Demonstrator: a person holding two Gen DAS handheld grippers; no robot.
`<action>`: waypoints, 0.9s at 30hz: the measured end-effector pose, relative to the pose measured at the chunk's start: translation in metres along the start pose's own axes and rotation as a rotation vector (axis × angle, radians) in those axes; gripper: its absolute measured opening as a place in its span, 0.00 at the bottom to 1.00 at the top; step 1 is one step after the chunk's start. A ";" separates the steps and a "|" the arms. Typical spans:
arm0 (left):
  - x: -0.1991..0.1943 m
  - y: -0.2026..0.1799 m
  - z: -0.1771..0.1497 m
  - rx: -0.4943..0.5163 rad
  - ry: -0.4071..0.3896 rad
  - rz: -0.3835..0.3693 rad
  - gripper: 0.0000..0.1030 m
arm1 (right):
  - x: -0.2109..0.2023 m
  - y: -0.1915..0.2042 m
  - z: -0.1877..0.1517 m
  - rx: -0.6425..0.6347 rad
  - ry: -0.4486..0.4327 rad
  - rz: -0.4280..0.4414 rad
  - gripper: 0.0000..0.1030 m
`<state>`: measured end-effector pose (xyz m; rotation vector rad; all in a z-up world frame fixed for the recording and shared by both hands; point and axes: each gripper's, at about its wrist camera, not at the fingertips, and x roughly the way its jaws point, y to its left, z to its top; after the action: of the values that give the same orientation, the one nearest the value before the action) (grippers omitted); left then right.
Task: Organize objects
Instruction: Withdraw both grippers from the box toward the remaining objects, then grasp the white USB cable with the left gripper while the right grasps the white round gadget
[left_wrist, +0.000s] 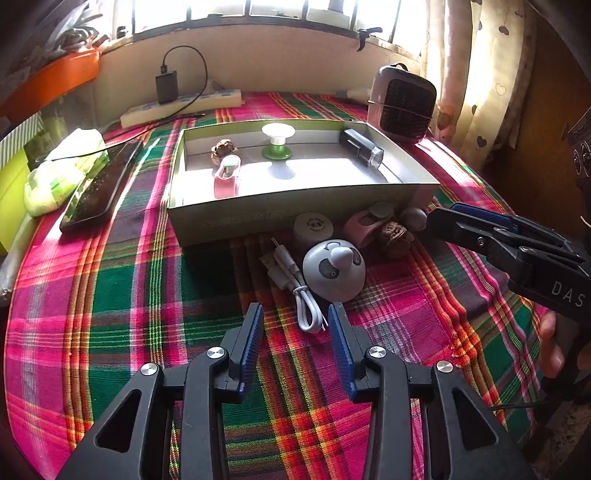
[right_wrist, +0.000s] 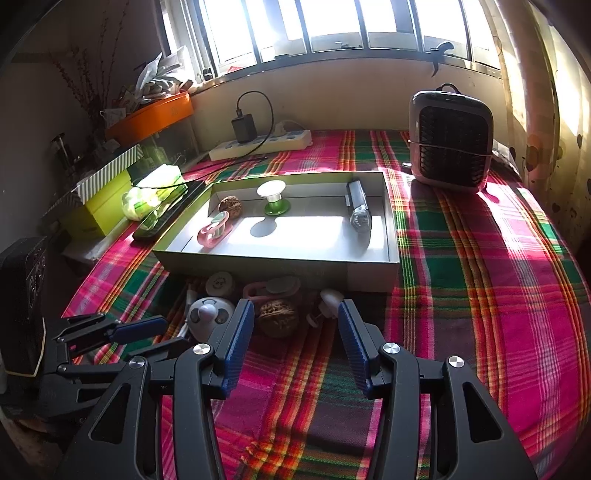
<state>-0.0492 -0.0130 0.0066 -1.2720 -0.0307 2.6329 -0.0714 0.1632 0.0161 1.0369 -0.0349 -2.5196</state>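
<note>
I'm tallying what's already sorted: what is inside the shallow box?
Inside the box: a walnut, a pink clip, a green-and-white spool and a black lighter-like item. Its near wall hides the floor just behind it.

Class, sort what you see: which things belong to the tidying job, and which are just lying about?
Job:
box
panda fan
white cable
walnut
pink clip
round tin

Lying about:
heater
power strip
phone
tissue pack

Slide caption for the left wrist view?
Open left gripper above white cable, loose items before the box.
</note>
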 end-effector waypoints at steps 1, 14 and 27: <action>0.000 0.003 0.000 -0.005 -0.003 0.008 0.34 | 0.000 0.001 0.000 -0.002 0.001 0.002 0.47; 0.003 0.027 0.007 -0.038 -0.016 0.050 0.34 | 0.013 0.020 -0.007 -0.056 0.046 0.033 0.47; 0.021 0.015 0.024 0.089 -0.008 0.053 0.34 | 0.016 0.021 -0.007 -0.051 0.058 0.028 0.47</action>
<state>-0.0834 -0.0218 0.0040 -1.2501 0.1194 2.6517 -0.0697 0.1388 0.0039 1.0812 0.0317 -2.4514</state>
